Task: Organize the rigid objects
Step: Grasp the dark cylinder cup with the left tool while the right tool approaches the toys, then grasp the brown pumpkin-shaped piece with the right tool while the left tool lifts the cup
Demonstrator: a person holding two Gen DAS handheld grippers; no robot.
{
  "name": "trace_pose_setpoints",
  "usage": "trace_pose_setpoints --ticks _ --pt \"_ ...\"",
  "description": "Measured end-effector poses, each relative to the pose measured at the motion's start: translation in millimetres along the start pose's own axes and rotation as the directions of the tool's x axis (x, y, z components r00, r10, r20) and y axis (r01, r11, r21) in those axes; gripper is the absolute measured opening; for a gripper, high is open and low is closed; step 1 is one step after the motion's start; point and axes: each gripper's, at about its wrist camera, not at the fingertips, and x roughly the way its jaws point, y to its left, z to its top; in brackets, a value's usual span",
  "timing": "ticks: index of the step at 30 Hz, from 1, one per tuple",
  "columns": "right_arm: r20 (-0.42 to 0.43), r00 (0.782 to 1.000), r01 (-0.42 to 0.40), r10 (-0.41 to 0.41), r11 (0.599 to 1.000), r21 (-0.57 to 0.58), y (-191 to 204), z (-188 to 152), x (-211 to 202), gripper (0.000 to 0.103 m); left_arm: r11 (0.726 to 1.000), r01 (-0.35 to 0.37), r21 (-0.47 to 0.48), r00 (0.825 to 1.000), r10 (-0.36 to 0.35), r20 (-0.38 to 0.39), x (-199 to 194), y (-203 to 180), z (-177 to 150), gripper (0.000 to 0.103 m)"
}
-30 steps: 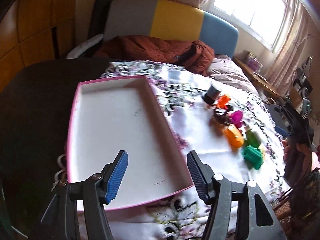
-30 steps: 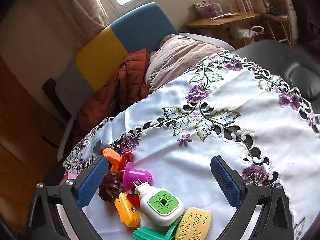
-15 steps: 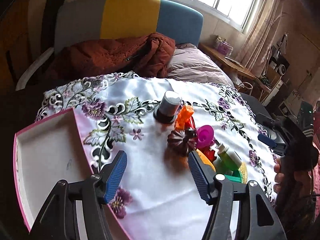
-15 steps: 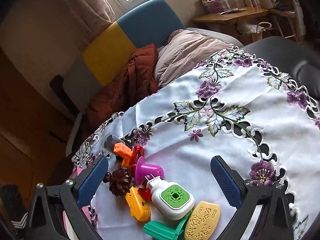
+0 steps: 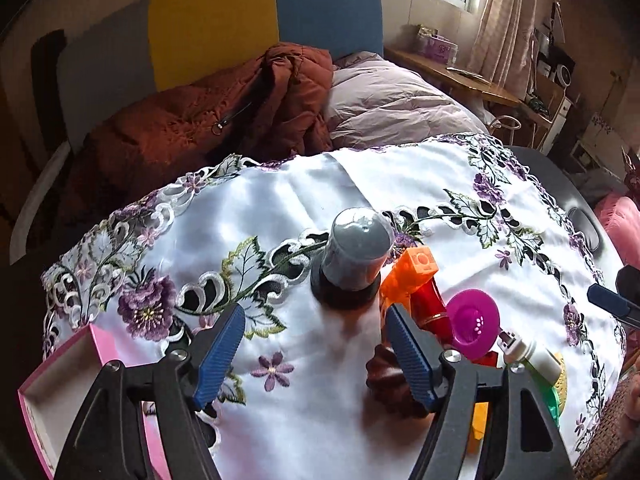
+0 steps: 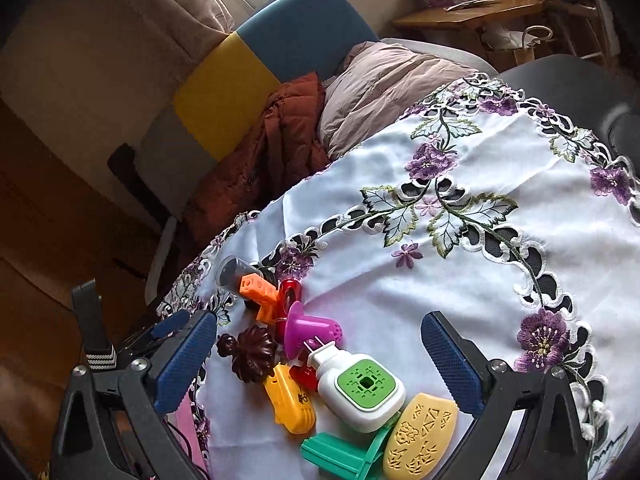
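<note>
A cluster of small rigid objects lies on the embroidered white tablecloth (image 5: pixel 280 208): a grey-capped dark jar (image 5: pixel 354 252), an orange block (image 5: pixel 412 272), a red piece (image 5: pixel 430 300), a magenta funnel-shaped piece (image 5: pixel 474 322), a dark brown flower-shaped piece (image 5: pixel 386 376). In the right wrist view, a white-and-green plug-in device (image 6: pixel 360 390), a yellow piece (image 6: pixel 290 400), a teal piece (image 6: pixel 340 454) and a yellow oval (image 6: pixel 420 436) also show. My left gripper (image 5: pixel 316 352) is open, just short of the jar. My right gripper (image 6: pixel 320 364) is open over the cluster.
A pink-rimmed white box (image 5: pixel 60 376) sits at the cloth's left edge. Behind the table stands a grey, yellow and blue sofa (image 5: pixel 248 20) with a rust-red jacket (image 5: pixel 200 120) and a pale quilt (image 5: pixel 392 100). A wooden side table (image 6: pixel 472 12) stands by the window.
My left gripper has swung from above the pink box rightward and forward to the object cluster, now close to the jar. My right gripper has shifted only slightly. Both stay open.
</note>
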Motion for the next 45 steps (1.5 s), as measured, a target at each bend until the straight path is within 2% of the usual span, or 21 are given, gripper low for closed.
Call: trace_pose_setpoints --ticks 3,8,12,14,16,20,22,24,30,35,40,42,44,45 --pt "-0.013 1.0 0.007 -0.007 1.0 -0.003 -0.5 -0.4 3.1 0.103 1.0 0.017 0.026 0.999 -0.018 0.032 1.1 -3.9 10.5 0.074" --pt "-0.016 1.0 0.027 -0.027 0.999 -0.025 2.0 -1.2 4.4 0.103 0.997 0.075 -0.019 0.994 -0.073 0.078 10.4 -4.9 30.1 0.074" --pt "-0.022 0.999 0.039 -0.04 0.998 -0.04 3.2 -1.8 6.8 0.103 0.995 0.1 -0.022 0.991 -0.097 0.089 25.1 -11.5 39.7 0.074" --pt "-0.033 0.999 0.037 -0.039 0.998 -0.042 3.3 -2.4 8.9 0.103 0.995 0.093 -0.023 0.994 -0.091 0.063 38.9 -12.5 43.4 0.073" --pt "-0.037 0.999 0.038 -0.04 0.998 -0.046 3.7 -3.0 9.6 0.103 0.993 0.1 -0.06 0.994 -0.097 0.041 53.1 -6.5 43.2 0.066" --pt "-0.032 0.999 0.042 -0.043 0.998 -0.052 4.4 -3.2 9.4 0.103 0.98 0.132 -0.149 0.991 -0.133 0.007 70.1 7.9 35.8 0.062" --pt "-0.036 0.998 0.042 -0.043 0.998 -0.053 4.5 -3.0 10.3 0.103 0.98 0.134 -0.146 0.991 -0.136 -0.002 73.8 8.0 31.1 0.045" --pt "-0.029 0.998 0.047 -0.048 0.997 -0.058 5.1 -3.3 9.0 0.103 0.975 0.146 -0.167 0.989 -0.147 0.011 71.6 10.7 28.3 0.044" --pt "-0.011 0.998 0.056 -0.057 0.996 -0.063 4.8 -1.9 4.7 0.103 0.975 0.126 -0.184 0.991 -0.117 0.059 40.7 14.7 18.6 0.044" --pt "-0.014 0.997 0.069 -0.07 0.995 -0.067 4.2 -2.7 5.8 0.103 0.983 0.09 -0.159 0.993 -0.076 0.093 -8.5 10.9 -1.2 0.044" --pt "-0.016 0.997 0.077 -0.079 0.991 -0.111 10.6 -6.8 7.1 0.102 0.982 0.088 -0.165 0.988 -0.065 0.138 -61.4 13.1 -29.5 0.044" --pt "-0.015 0.996 0.08 -0.082 0.987 -0.137 14.9 -9.5 8.3 0.094 0.98 0.09 -0.177 0.986 -0.064 0.151 -81.3 18.8 -44.3 0.044" --pt "-0.024 0.996 0.086 -0.091 0.982 -0.17 19.9 -12.6 11.3 0.078 0.976 0.087 -0.197 0.985 -0.055 0.163 -98.1 25.8 -57.3 0.044" --pt "-0.036 0.995 0.081 -0.089 0.979 -0.185 22.2 -14.3 13.8 0.074 0.974 0.086 -0.211 0.985 -0.051 0.166 -105.9 30.5 -65.4 0.044"
